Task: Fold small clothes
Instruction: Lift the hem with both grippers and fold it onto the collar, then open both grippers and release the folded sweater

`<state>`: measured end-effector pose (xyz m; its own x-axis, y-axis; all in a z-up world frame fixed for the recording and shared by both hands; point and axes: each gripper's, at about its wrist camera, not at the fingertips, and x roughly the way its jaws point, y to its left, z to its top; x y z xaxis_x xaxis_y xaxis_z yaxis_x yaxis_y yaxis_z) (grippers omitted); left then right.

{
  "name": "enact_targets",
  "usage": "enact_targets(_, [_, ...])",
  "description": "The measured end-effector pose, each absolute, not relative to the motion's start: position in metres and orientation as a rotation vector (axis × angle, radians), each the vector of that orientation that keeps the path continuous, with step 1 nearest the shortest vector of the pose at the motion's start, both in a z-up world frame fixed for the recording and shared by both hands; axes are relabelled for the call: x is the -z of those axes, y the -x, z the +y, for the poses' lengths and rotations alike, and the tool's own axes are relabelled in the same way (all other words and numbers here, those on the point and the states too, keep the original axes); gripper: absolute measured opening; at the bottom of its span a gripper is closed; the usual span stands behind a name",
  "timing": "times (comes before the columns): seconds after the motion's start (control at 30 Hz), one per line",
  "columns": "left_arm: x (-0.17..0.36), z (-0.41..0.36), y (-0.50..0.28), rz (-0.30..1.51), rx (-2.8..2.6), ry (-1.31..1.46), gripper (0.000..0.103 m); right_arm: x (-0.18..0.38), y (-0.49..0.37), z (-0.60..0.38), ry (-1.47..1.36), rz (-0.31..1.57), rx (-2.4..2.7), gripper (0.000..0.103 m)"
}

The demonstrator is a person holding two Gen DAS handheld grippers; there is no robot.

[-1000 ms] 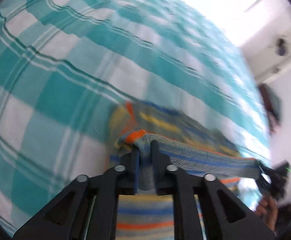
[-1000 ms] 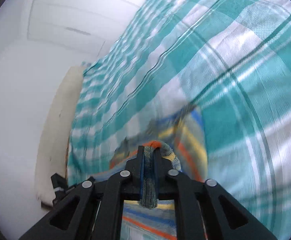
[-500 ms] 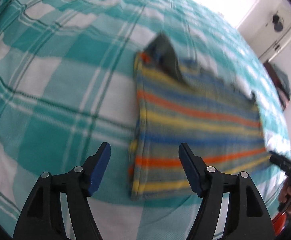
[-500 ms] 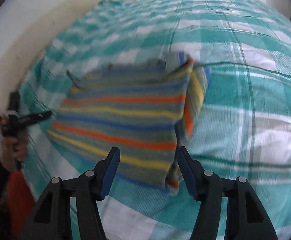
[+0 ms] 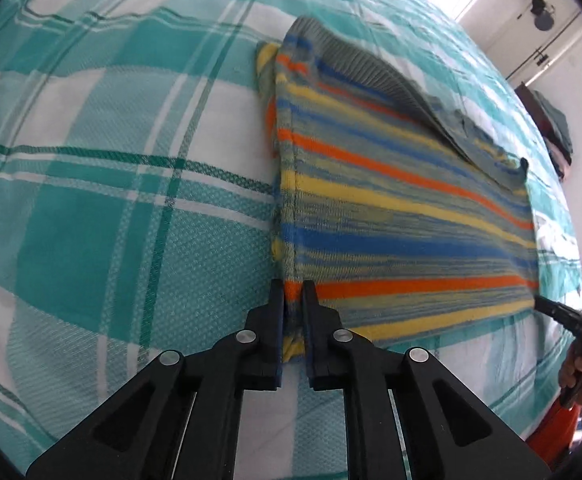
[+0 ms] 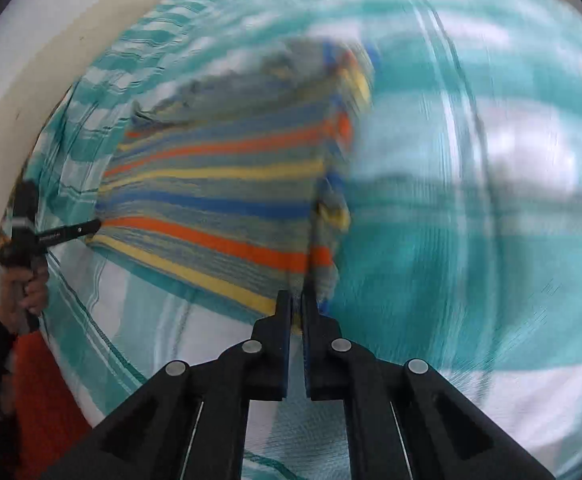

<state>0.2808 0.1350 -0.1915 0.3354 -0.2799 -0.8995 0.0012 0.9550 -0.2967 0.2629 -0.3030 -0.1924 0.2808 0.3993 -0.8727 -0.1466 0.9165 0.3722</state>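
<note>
Left gripper (image 5: 293, 292), at 6 o'clock in the left wrist view: jaws closing, pads pinching the near left corner of the striped sweater (image 5: 403, 216). The sweater lay folded flat on the teal checked bedspread (image 5: 103, 208), stretching away toward 2 o'clock, its grey ribbed band (image 5: 375, 76) along the far edge.

Right gripper (image 6: 298, 300), at 6 o'clock in the blurred right wrist view: jaws pressed nearly together, nipping the sweater's near right corner. Stripes ran off toward 10 o'clock, where the other gripper touched the opposite corner, a hand (image 6: 25, 288) below it. Farthest, at 2 o'clock in the left view, stacked clothes (image 5: 557, 132) against a white wall.
</note>
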Motion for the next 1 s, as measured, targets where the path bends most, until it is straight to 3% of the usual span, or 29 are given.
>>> enact_targets(0.03, [0.185, 0.138, -0.279, 1.216, 0.178, 0.260, 0.026, 0.190, -0.263, -0.307, -0.268, 1.233, -0.368, 0.010])
enact_targets(0.1, [0.171, 0.144, -0.271, 1.180, 0.150, 0.238, 0.035, 0.175, -0.264, -0.308, -0.224, 1.220, -0.344, 0.031])
enact_targets(0.27, [0.135, 0.148, -0.296, 1.071, 0.186, 0.262, 0.036, 0.115, -0.292, -0.295, -0.187, 1.158, -0.445, 0.032])
enact_targets(0.4, [0.154, 0.119, -0.348, 1.121, 0.253, 0.245, 0.044, 0.141, -0.368, -0.269, -0.371, 1.312, -0.567, 0.049])
enact_targets(0.5, [0.186, 0.084, -0.402, 1.248, 0.255, 0.175, 0.041, 0.192, -0.421, -0.254, -0.423, 1.480, -0.481, 0.048])
enact_targets(0.53, [0.188, 0.078, -0.414, 1.251, 0.246, 0.164, 0.041, 0.198, -0.438, -0.256, -0.439, 1.451, -0.436, 0.048])
enact_targets(0.6, [0.180, 0.080, -0.438, 1.188, 0.190, 0.210, 0.045, 0.180, -0.463, -0.271, -0.481, 1.247, -0.392, 0.048])
enact_targets(0.7, [0.164, 0.099, -0.455, 1.092, 0.118, 0.376, 0.063, 0.155, -0.466, -0.309, -0.651, 1.019, -0.307, 0.050])
enact_targets(0.9, [0.153, 0.099, -0.404, 1.062, 0.188, 0.343, 0.065, 0.127, -0.413, -0.286, -0.368, 1.056, -0.449, 0.050])
enact_targets(1.0, [0.159, 0.086, -0.339, 1.075, 0.263, 0.265, 0.080, 0.127, -0.361, -0.261, -0.223, 1.064, -0.569, 0.050])
